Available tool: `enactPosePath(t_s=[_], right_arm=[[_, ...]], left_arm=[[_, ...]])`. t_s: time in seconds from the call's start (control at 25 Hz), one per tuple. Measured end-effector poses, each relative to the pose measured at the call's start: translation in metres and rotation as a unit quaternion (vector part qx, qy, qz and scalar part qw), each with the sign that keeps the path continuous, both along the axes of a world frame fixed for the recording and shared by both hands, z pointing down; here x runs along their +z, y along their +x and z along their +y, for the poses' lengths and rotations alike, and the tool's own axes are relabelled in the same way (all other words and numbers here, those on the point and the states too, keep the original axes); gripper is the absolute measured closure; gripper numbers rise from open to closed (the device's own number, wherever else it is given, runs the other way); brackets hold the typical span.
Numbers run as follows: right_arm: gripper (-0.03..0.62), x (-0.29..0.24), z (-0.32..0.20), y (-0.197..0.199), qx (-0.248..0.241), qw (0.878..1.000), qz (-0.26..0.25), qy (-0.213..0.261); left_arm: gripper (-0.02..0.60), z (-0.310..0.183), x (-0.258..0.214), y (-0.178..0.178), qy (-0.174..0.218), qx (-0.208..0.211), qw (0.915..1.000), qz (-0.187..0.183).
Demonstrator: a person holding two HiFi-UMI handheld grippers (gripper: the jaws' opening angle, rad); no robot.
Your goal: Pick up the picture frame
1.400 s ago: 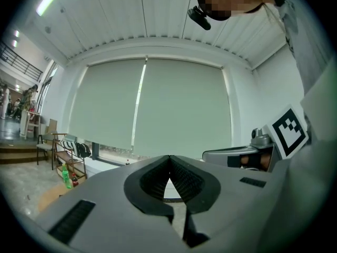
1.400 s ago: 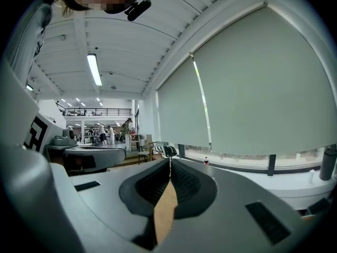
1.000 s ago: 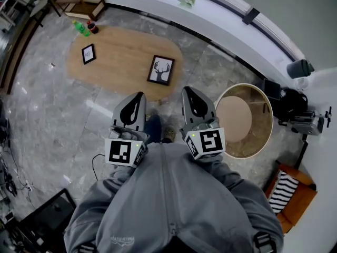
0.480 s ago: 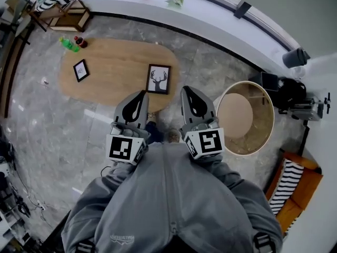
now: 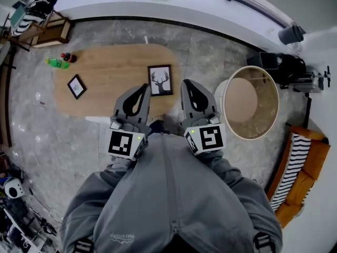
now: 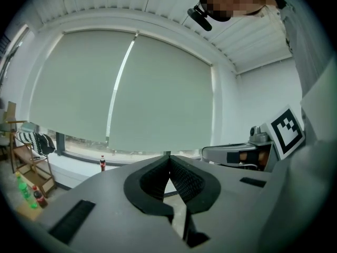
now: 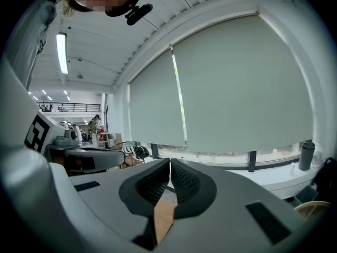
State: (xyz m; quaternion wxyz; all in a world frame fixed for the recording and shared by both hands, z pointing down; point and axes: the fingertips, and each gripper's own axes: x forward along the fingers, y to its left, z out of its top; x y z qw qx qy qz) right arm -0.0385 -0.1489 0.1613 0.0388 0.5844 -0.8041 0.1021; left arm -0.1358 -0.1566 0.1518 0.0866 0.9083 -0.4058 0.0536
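A black picture frame with a deer-head print (image 5: pixel 160 80) lies flat on the low oval wooden table (image 5: pixel 113 62), near its right end. A smaller black frame (image 5: pixel 77 86) lies at the table's left end. In the head view my left gripper (image 5: pixel 144 88) and right gripper (image 5: pixel 186 84) are held side by side in front of my chest, just short of the table's near edge. The deer frame lies just beyond and between their tips. Both are shut with nothing held. My left gripper (image 6: pixel 168 156) and right gripper (image 7: pixel 170 161) show tips pressed together against the window blinds in their own views.
A green bottle (image 5: pixel 55 63) and a dark bottle (image 5: pixel 66 57) stand at the table's far left. A round wooden tub (image 5: pixel 251 108) sits on the floor to the right. A wooden chair (image 5: pixel 38 20) stands at the upper left, a striped cushion seat (image 5: pixel 297 167) at the lower right.
I have stepped closer to the table: the table and deer frame slid toward the grippers and now lie just ahead of their tips. Both grippers stayed shut.
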Motion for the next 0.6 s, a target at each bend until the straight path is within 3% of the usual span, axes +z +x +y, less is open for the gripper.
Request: enactPosePath(t_s=[0.28,0.6], right_arm=[[0.563,0.031,-0.029,-0.022,0.013,0.999,0.016,-0.032],[0.563,0.079,-0.06,-0.047,-0.006,0.998,0.027,-0.057]], left_arm=[[0.565,-0.032,0.045,-0.021,-0.05,0.015,0.9986,0.008],[0.565,-0.061,0.099,-0.047,-0.073,0.004,0.9971,0.021]])
